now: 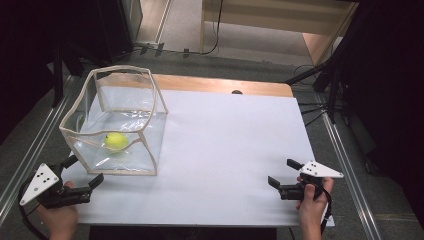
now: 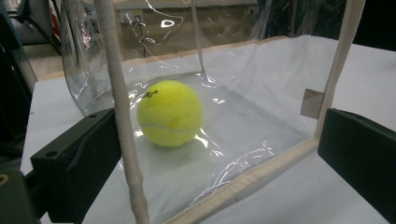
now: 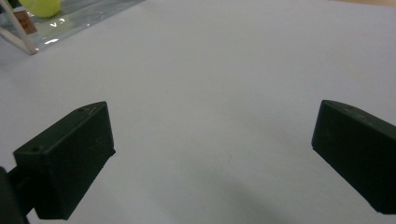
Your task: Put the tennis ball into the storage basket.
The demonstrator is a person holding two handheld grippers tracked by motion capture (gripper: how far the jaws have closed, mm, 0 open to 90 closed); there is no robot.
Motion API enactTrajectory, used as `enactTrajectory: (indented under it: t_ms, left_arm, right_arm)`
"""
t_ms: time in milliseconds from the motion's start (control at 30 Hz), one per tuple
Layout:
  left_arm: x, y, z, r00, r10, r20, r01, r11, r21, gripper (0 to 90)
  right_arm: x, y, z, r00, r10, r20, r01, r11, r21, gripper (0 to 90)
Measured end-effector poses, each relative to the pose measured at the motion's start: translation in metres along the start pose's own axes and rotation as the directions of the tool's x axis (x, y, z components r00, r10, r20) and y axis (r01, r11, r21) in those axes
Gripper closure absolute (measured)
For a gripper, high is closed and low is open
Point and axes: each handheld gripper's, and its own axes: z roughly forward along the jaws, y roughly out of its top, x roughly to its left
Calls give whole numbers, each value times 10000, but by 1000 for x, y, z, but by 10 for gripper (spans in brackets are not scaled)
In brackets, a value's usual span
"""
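A clear plastic cube bag (image 1: pixel 122 68) with cream trim stands open-topped on the left of the white table sheet (image 1: pixel 225 140). A yellow-green tennis ball (image 1: pixel 116 141) rests on its floor. My left gripper (image 1: pixel 85 170) is open at the bag's near left corner. In the left gripper view its jaws stand on either side of the bag's corner trim (image 2: pixel 247 182), with the ball (image 2: pixel 170 113) just beyond the clear wall. My right gripper (image 1: pixel 282 172) is open low over the sheet at the near right, with nothing between its jaws (image 3: pixel 212 154). Bag and ball (image 3: pixel 44 6) lie far off at that view's upper left.
A strip of wooden tabletop (image 1: pixel 225 85) shows beyond the sheet, with a small dark knob (image 1: pixel 237 92) on it. Metal rails run along both sides of the table. Dark stands and cables crowd the floor at the right rear.
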Motion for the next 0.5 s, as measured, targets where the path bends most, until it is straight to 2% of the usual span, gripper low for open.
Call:
enactTrajectory:
  t_ms: [200, 267, 433, 500]
  left_arm:
    - [0, 0, 0, 10000, -4, 23, 4, 10000, -29, 1]
    - [0, 0, 0, 10000, 4, 19, -4, 10000, -25, 1]
    - [1, 0, 0, 10000, 16, 23, -16, 10000, -23, 1]
    - [1, 0, 0, 10000, 17, 7, -17, 10000, -15, 1]
  right_arm:
    - [-2, -6, -9, 9997, -197, 152, 206, 9981, -578, 0]
    - [-4, -7, -13, 9997, -105, 197, 121, 9968, -785, 0]
    - [-10, -13, -19, 9994, -79, 349, 117, 9940, -1092, 0]
    - [-11, -14, -19, 9991, -58, 413, 100, 9946, -1034, 0]
